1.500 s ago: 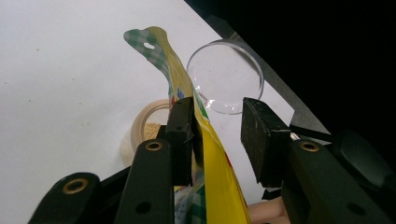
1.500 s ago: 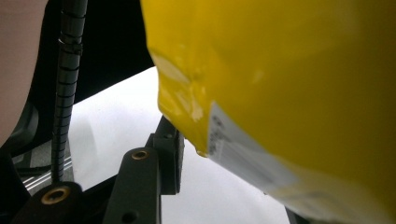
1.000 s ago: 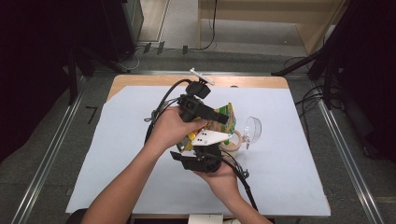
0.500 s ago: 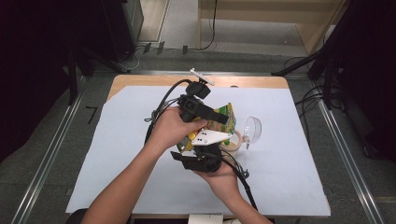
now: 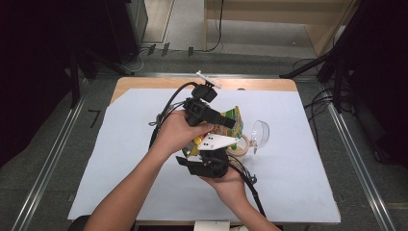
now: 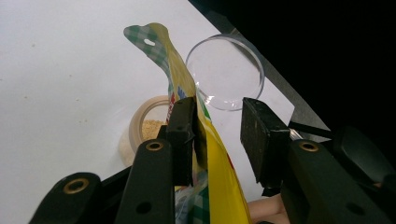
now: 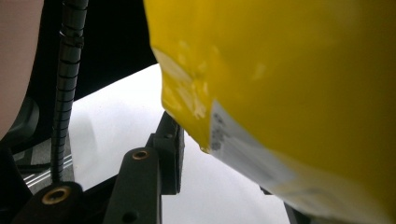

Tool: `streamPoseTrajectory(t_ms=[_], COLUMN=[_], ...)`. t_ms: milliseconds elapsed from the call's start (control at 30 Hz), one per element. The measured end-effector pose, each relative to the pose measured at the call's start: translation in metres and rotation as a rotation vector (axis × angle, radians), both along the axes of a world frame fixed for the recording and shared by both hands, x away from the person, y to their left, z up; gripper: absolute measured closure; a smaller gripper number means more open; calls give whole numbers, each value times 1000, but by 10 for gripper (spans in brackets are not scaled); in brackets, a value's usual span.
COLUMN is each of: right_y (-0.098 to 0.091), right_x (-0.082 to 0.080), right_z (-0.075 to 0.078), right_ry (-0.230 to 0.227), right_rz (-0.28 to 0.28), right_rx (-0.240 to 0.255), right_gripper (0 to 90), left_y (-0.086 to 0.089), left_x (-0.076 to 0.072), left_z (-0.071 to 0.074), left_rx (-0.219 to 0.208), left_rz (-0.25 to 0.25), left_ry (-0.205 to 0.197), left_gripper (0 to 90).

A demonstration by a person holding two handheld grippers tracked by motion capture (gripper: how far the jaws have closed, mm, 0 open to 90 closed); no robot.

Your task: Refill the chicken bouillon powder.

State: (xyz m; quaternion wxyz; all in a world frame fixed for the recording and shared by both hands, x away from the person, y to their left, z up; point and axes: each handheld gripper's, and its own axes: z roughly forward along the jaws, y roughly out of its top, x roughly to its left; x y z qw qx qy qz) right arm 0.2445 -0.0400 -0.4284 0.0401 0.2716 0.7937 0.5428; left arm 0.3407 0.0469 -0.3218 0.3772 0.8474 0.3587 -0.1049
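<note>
- Yellow snack bag (image 6: 212, 154) hangs between both tools above the counter (image 5: 120, 159), over a tan bowl (image 6: 144, 122).
- Left tool (image 6: 217, 128): the bag lies against one jaw, with a gap to the other.
- Right tool (image 7: 224, 154): the bag hides its grip, so I cannot tell.
- Clear lid (image 6: 225, 70) lies beside the bowl.

Both forearms reach in from below, left tongs (image 5: 230, 121) above right tongs (image 5: 204, 166), jaws of each part-open.

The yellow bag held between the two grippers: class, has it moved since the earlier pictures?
No. The yellow bag lies as before beside the clear lid and the tan bowl on the table.
</note>
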Motion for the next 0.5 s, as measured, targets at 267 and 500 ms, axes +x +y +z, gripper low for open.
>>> streamPoseTrajectory(t_ms=[267,500], right_y=[-1,0], right_x=[-1,-2], right_z=[1,2], right_ry=[0,10], right_rz=[-2,-4], right_rx=[2,12], right_gripper=[610,605], left_y=[-1,-1], left_x=[-1,-2], left_z=[1,2], left_rx=[-3,-4], left_rz=[-1,0], left_ry=[3,-2], left_gripper=[658,659])
